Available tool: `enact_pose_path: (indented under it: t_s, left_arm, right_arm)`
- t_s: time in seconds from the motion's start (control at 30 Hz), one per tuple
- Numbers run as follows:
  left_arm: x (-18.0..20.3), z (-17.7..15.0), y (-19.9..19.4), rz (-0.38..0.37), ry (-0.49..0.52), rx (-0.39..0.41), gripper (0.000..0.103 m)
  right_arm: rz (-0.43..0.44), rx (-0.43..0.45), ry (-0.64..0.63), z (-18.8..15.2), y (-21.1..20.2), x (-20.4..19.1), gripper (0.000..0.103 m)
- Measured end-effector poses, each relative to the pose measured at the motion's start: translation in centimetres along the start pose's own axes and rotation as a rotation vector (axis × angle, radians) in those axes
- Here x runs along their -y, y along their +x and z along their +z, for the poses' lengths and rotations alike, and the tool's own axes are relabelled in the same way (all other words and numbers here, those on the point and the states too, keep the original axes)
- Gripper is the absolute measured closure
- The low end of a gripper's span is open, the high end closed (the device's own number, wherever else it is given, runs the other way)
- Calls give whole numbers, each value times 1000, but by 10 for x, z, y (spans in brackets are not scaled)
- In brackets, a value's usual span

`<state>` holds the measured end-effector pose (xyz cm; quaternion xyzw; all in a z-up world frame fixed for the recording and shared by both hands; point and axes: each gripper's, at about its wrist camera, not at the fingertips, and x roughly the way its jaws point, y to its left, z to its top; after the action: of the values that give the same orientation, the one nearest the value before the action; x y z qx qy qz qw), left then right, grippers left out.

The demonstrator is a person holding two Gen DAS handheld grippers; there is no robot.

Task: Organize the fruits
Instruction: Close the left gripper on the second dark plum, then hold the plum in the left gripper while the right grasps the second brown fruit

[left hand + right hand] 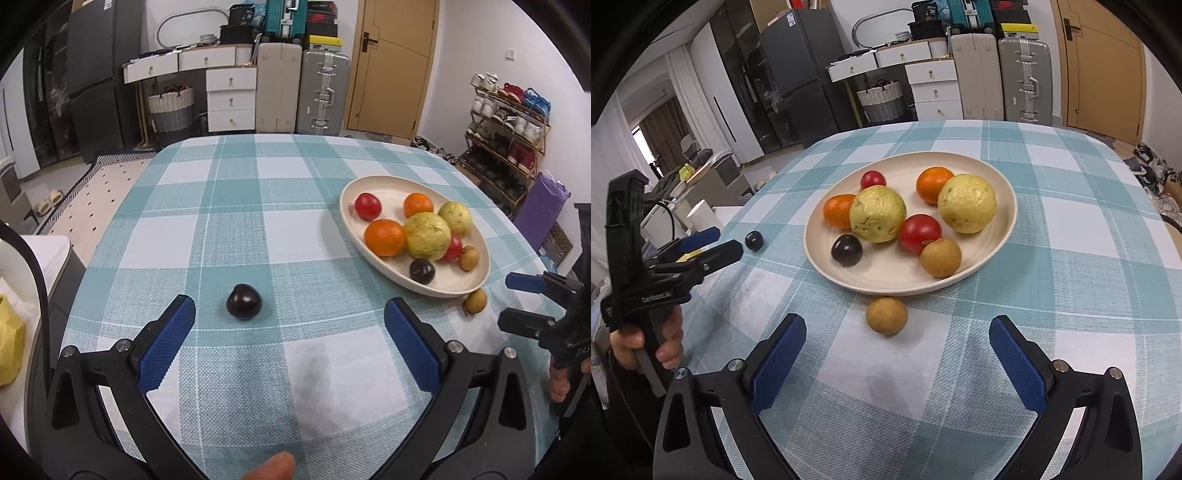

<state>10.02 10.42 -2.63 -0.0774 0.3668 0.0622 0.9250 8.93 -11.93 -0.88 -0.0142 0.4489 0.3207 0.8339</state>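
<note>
A cream oval plate on the checked tablecloth holds two oranges, two yellow-green guavas, two red tomatoes, a dark plum and a brown longan. A second dark plum lies loose on the cloth, just ahead of my open left gripper, a little left of its centre. A second brown longan rests against the plate's near rim, just ahead of my open right gripper. Both grippers are empty.
The table's round edge drops to the floor on all sides. Beyond it stand a fridge, white drawers, suitcases, a door and a shoe rack. A hand holds the left gripper's handle.
</note>
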Motion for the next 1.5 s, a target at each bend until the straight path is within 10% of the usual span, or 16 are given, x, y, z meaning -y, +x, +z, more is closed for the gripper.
enact_pose_path:
  t_s: [0.4,0.7,1.23,1.5]
  left_arm:
    - [-8,7,34,47,-16,-75,3]
    - [-20,7,46,11,-61,-109,26]
    - [-30,6,47,-6,-102,-111,73]
    - [-34,6,44,3,-114,-99,80]
  right_arm:
    - [30,-36,-25,-2,10,-8,29]
    - [7,-53,-30,0,19,-9,47]
    - [4,-51,-48,-2,19,-10,52]
    - [-5,-47,-42,0,19,-8,52]
